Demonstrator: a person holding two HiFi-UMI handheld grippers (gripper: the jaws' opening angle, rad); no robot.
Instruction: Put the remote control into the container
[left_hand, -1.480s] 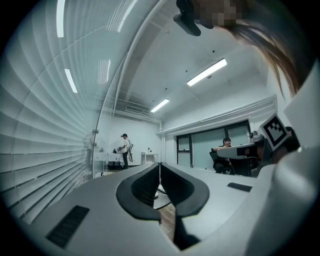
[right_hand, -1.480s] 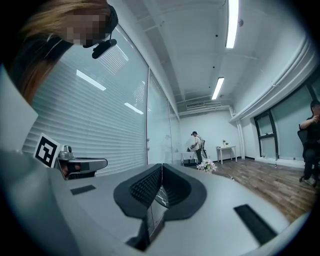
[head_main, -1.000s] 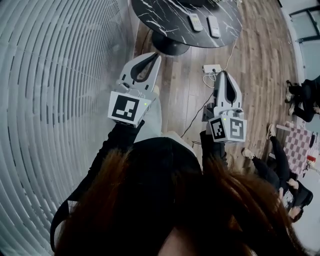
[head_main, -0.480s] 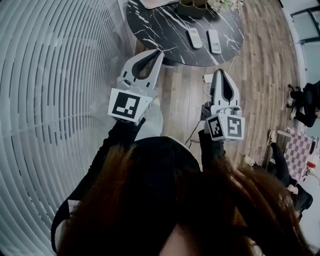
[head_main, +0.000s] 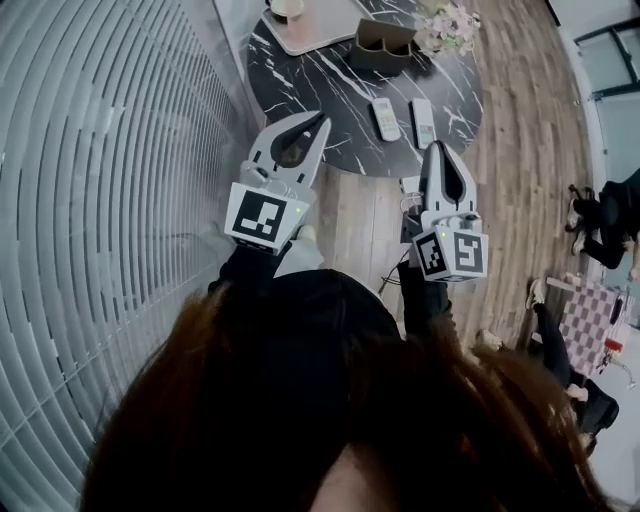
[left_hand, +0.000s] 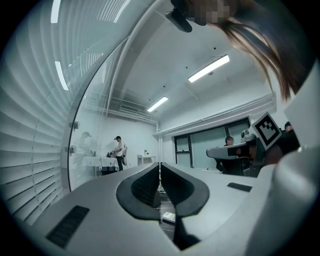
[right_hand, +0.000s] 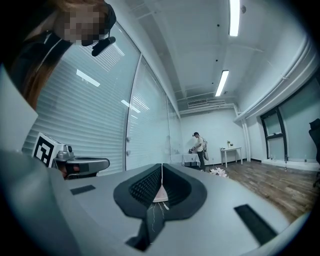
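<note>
Two pale remote controls, one (head_main: 384, 118) beside the other (head_main: 423, 122), lie side by side on the round black marble table (head_main: 330, 80). Further back on it stands a brown divided container (head_main: 385, 45). My left gripper (head_main: 322, 119) hangs over the table's near edge, left of the remotes, shut and empty. My right gripper (head_main: 438, 147) hovers just short of the table's near rim, below the right-hand remote, also shut on nothing. In the left gripper view the left gripper (left_hand: 160, 165) points across the room with its tips together. The right gripper (right_hand: 162, 166) looks the same in its own view.
A pale tray (head_main: 310, 25) with a cup (head_main: 285, 8) and a bunch of flowers (head_main: 447, 22) sit at the table's back. A power strip (head_main: 410, 185) with a cable lies on the wooden floor. A slatted wall (head_main: 100, 200) runs along the left. People sit at the right (head_main: 610, 215).
The table has slid down into fuller view, so the container, tray and flowers now show. Both grippers are closer to the table, the left one now over its edge. Both stay shut.
</note>
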